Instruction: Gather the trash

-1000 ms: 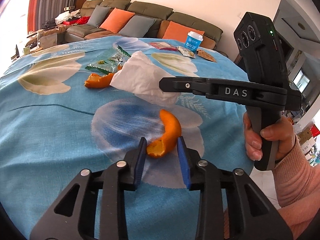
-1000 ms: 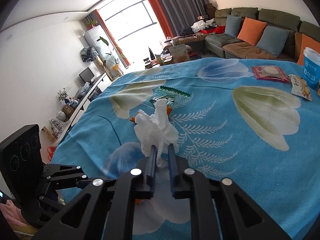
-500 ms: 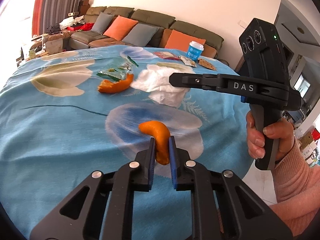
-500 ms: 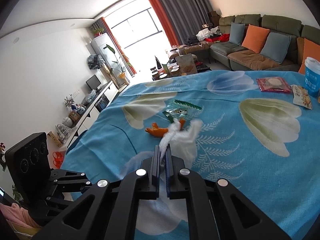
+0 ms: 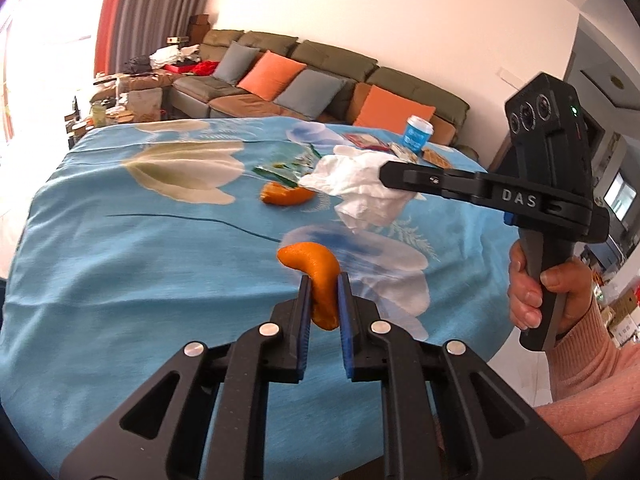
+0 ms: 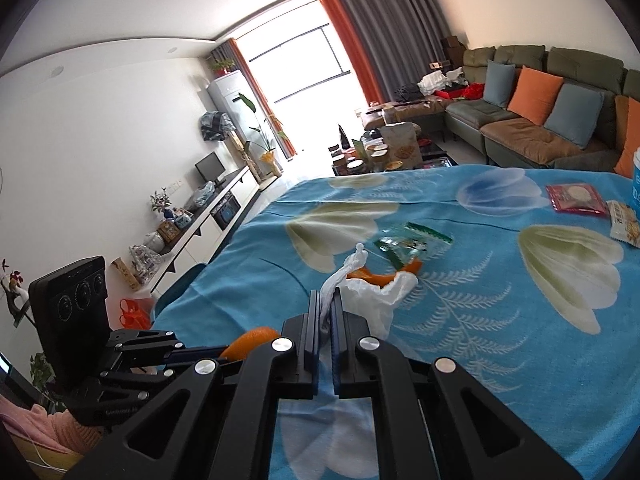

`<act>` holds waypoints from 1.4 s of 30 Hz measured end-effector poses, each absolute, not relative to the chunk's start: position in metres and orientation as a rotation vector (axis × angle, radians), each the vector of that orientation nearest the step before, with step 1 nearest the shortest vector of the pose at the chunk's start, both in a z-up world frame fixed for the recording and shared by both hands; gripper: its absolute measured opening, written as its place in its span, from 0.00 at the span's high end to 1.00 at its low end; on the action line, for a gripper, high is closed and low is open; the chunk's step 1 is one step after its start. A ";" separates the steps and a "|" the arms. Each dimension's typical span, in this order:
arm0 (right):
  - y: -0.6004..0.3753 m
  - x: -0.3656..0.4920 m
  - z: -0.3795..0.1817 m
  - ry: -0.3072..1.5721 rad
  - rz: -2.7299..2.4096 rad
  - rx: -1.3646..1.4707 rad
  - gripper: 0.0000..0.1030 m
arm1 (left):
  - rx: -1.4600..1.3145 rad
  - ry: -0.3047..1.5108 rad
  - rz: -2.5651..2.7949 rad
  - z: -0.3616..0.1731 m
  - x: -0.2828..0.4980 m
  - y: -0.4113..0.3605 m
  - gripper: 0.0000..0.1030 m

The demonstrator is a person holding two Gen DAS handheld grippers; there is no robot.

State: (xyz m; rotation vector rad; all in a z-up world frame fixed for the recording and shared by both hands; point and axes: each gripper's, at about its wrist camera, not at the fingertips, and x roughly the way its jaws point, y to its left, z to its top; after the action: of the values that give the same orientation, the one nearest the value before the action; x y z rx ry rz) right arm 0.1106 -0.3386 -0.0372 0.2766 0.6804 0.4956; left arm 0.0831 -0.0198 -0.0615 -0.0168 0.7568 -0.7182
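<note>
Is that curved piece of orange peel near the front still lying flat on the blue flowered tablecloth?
No, the curved orange peel is pinched between the blue pads of the left gripper, raised clear of the blue flowered tablecloth.

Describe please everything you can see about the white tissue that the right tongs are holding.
The white tissue is a thin, crumpled sheet, soft and paper-like. The right tongs are shut on one gathered part, pinched between the blue pads; a twisted tip sticks up past them, and the rest hangs loose in wrinkled folds above the blue flowered tablecloth. Only the tongs clearly touch it. In both views it partly hides an orange peel piece lying behind it on the cloth.
</note>
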 end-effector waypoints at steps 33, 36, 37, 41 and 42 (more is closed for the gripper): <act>-0.233 0.128 -0.030 0.708 0.750 0.239 0.96 | -0.136 0.687 -0.477 -0.032 0.065 0.095 0.87; -0.220 0.130 -0.029 0.711 0.775 0.232 0.96 | -0.148 0.678 -0.449 -0.029 0.063 0.108 0.87; -0.216 0.131 -0.029 0.713 0.784 0.230 0.96 | -0.152 0.674 -0.438 -0.028 0.062 0.114 0.87; -0.197 0.133 -0.028 0.721 0.819 0.217 0.96 | -0.168 0.667 -0.399 -0.026 0.060 0.132 0.87; -0.194 0.133 -0.028 0.724 0.826 0.213 0.96 | -0.172 0.664 -0.390 -0.026 0.059 0.137 0.87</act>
State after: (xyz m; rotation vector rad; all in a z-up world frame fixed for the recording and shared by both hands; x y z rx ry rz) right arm 0.1334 -0.1935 -0.0282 0.2134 0.7236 0.8261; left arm 0.0587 0.1371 -0.0257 -0.1715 0.6642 -0.3896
